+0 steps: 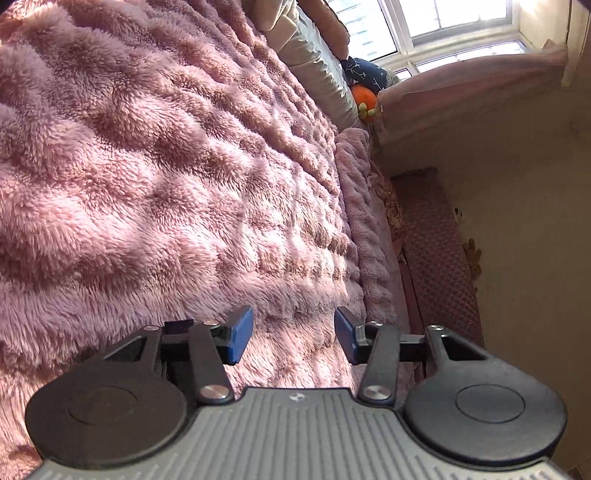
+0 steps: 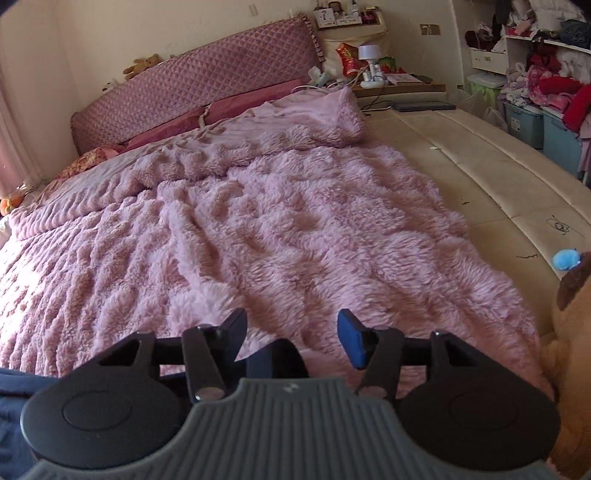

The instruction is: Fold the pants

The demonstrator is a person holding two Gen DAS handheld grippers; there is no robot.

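Dark navy pants [image 2: 14,406] show only at the bottom left edge of the right wrist view, with a dark fold [image 2: 277,360] of them just under the gripper body. My right gripper [image 2: 293,338] is open, its blue pads apart over the pink fluffy blanket [image 2: 295,229]. My left gripper [image 1: 293,338] is open and empty, tilted sideways over the same blanket [image 1: 147,166]. No pants show in the left wrist view.
A quilted pink headboard [image 2: 192,92] and pillows lie at the far end. A cream mattress edge [image 2: 480,166] runs on the right, with a brown plush toy [image 2: 572,332] near me. Cluttered shelves and bins [image 2: 535,92] stand at the far right. A window [image 1: 443,29] is beyond.
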